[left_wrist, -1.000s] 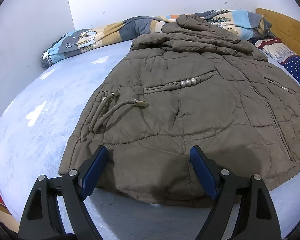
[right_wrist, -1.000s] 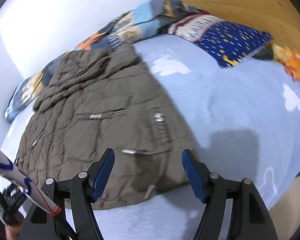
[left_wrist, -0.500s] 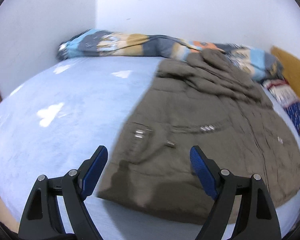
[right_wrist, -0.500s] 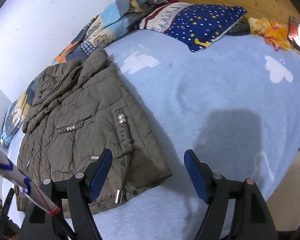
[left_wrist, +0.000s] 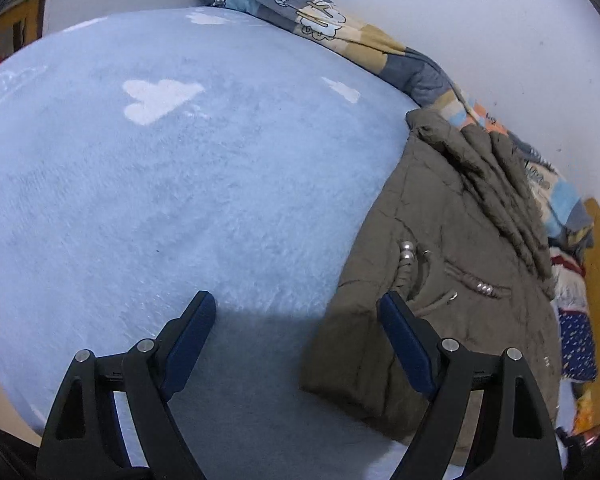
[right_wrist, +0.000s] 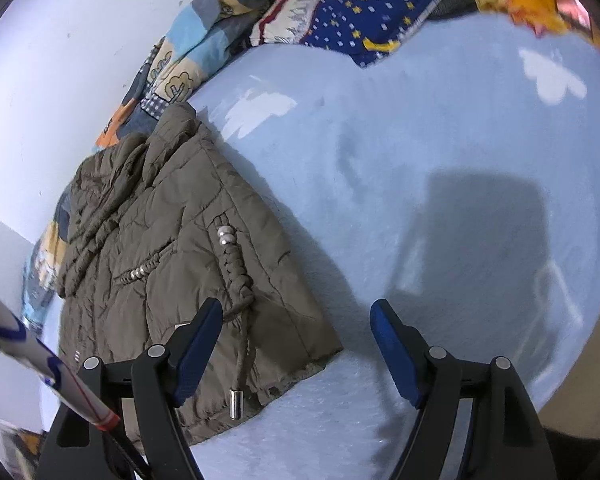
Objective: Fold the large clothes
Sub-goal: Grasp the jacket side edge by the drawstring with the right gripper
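Observation:
An olive-brown quilted jacket (left_wrist: 452, 248) lies folded on the light blue bed, its braided cords tipped with silver beads. In the left wrist view it fills the right side, and my left gripper (left_wrist: 296, 308) hangs open over bare blanket just left of the jacket's lower corner. In the right wrist view the jacket (right_wrist: 168, 248) lies at the left. My right gripper (right_wrist: 296, 316) is open above the jacket's lower right corner, nothing pressed between its blue pads. A cord with a metal tip (right_wrist: 235, 402) trails near its left finger.
The bed's blue cloud-print blanket (left_wrist: 160, 184) spreads wide to the left. A patchwork quilt (left_wrist: 340, 36) is bunched along the white wall. A starry dark blue pillow (right_wrist: 368, 12) and orange cloth (right_wrist: 520, 4) lie at the headboard end. A white sleeve with blue marks (right_wrist: 28, 360) shows at lower left.
My left gripper has swung left off the jacket and rolled, so the jacket now sits at the right. My right gripper rolled and dropped slightly toward the jacket's corner, its jaws a little wider.

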A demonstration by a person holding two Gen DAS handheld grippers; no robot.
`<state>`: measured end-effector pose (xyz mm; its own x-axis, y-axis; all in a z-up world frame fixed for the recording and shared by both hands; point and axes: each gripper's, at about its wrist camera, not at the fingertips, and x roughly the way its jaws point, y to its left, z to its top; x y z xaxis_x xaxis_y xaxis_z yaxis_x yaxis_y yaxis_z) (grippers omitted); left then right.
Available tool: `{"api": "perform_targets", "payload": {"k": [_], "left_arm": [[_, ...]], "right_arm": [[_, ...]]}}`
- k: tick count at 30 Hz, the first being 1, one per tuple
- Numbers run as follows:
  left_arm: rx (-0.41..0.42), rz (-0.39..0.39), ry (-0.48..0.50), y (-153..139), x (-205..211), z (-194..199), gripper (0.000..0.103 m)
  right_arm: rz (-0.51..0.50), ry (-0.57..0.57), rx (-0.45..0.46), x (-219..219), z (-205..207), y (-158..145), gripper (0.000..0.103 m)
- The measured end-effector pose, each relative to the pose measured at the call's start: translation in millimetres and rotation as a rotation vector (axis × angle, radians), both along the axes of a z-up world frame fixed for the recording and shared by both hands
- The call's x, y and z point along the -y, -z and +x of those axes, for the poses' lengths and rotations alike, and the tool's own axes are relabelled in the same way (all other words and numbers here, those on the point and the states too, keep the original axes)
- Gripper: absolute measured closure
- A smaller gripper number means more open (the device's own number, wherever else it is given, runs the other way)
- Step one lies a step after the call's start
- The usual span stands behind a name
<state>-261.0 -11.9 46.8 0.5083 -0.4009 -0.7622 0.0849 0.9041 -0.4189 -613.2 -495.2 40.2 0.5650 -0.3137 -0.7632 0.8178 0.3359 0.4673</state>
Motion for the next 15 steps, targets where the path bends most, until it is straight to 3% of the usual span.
{"api": "perform_targets", "payload": {"k": [8, 15], "left_arm": [[-0.041, -0.19, -0.083, 7.6, -23.6, 2.2, 0.02], [-0.02, -0.107, -0.005, 7.0, 0.8, -5.8, 0.02]], "right_arm": [[0.09, 0.05, 0.093, 7.4, -11.7, 15.2, 0.022], [0.119, 0.051, 0.19, 8.3, -3.9, 21.8, 0.021]]}}
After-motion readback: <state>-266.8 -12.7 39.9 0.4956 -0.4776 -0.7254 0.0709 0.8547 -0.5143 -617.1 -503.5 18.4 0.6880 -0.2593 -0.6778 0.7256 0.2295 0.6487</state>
